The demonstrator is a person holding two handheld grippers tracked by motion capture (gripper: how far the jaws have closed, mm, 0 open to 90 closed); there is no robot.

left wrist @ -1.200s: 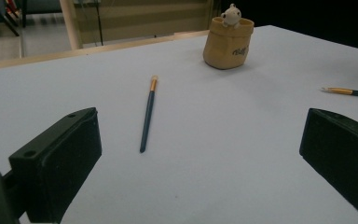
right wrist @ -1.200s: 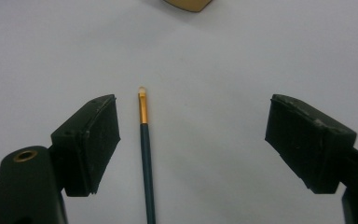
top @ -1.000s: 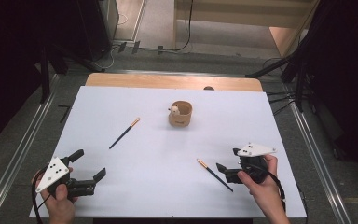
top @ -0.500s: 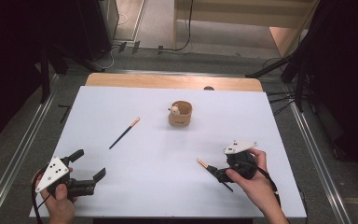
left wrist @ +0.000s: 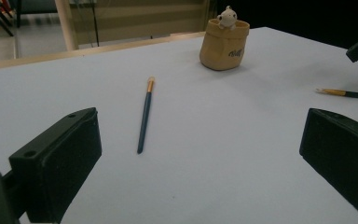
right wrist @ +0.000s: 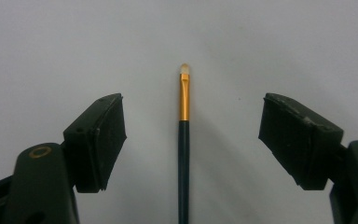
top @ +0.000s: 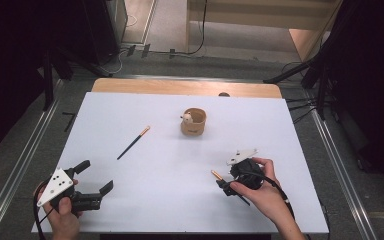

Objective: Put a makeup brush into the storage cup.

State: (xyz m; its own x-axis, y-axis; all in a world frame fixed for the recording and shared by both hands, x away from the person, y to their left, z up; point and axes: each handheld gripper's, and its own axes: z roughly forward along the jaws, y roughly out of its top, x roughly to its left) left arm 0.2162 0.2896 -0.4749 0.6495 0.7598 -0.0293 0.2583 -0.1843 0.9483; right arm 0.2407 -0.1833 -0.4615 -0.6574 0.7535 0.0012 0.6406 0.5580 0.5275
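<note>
From above, your right gripper (top: 226, 181) sits at about four o'clock on the white table (top: 155, 200), tipped down over the near brush (top: 220, 177), whose gold ferrule pokes out toward ten o'clock from under your hand. The jaws stand apart and have just been closing a little, with the brush between them but not pinched. Your left gripper (top: 96, 179) rests at about eight o'clock near the table's front edge, jaws spread wide and holding nothing. The second brush (top: 133, 143) lies loose at about ten o'clock from the table's middle, well apart from both grippers. The tan cup (top: 193, 122) with a small white figure (top: 186, 118) on its rim stands at about twelve o'clock, near the middle of the far half.

In your left gripper view, the two black jaws sit far apart at the bottom corners with bare table between them. The second brush (left wrist: 144, 116) lies ahead at about eleven o'clock, gold end pointing away from you. The tan cup (left wrist: 223, 42) stands farther off at about one o'clock, and the tip of the near brush (left wrist: 342, 93) shows at three o'clock.

In your right gripper view, the near brush (right wrist: 183, 154) runs straight up the middle toward twelve o'clock, dark handle below, gold ferrule and pale tip above. Both pads stand clear of it on either side, so your claw is open around the brush, not gripping it.
</note>
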